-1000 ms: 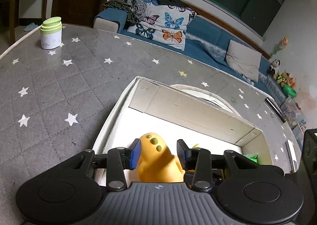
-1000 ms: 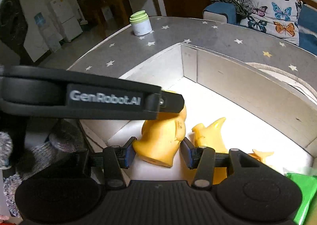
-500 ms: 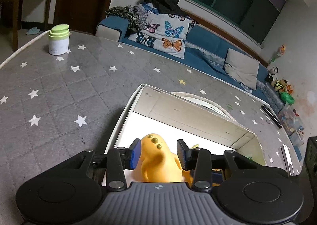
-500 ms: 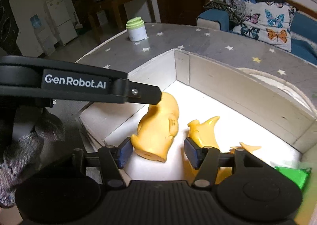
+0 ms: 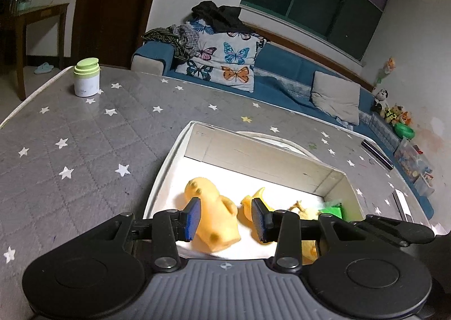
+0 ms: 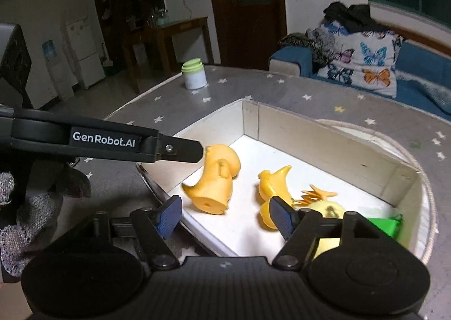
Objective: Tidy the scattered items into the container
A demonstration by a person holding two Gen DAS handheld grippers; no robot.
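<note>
A white box (image 5: pixel 265 163) (image 6: pixel 338 148) sits on the grey star-patterned table. An orange toy figure (image 5: pixel 214 215) (image 6: pixel 217 179) lies on its side on the box floor near the left wall. My left gripper (image 5: pixel 225 218) is open above it, with gaps on both sides; its finger (image 6: pixel 180 148) reaches in from the left in the right wrist view. My right gripper (image 6: pixel 225 214) is open and empty over the box's near edge. Other yellow toys (image 6: pixel 274 182) and a green item (image 6: pixel 386 225) lie in the box.
A white jar with a green lid (image 5: pixel 86 77) (image 6: pixel 194 73) stands at the table's far corner. A round corded mat (image 6: pixel 394 145) lies under the box. A dark flat object (image 5: pixel 377 153) lies at the right edge. A sofa stands behind the table.
My left gripper has opened and let go of the orange toy, which now lies in the box. My right gripper has opened wider and drawn back.
</note>
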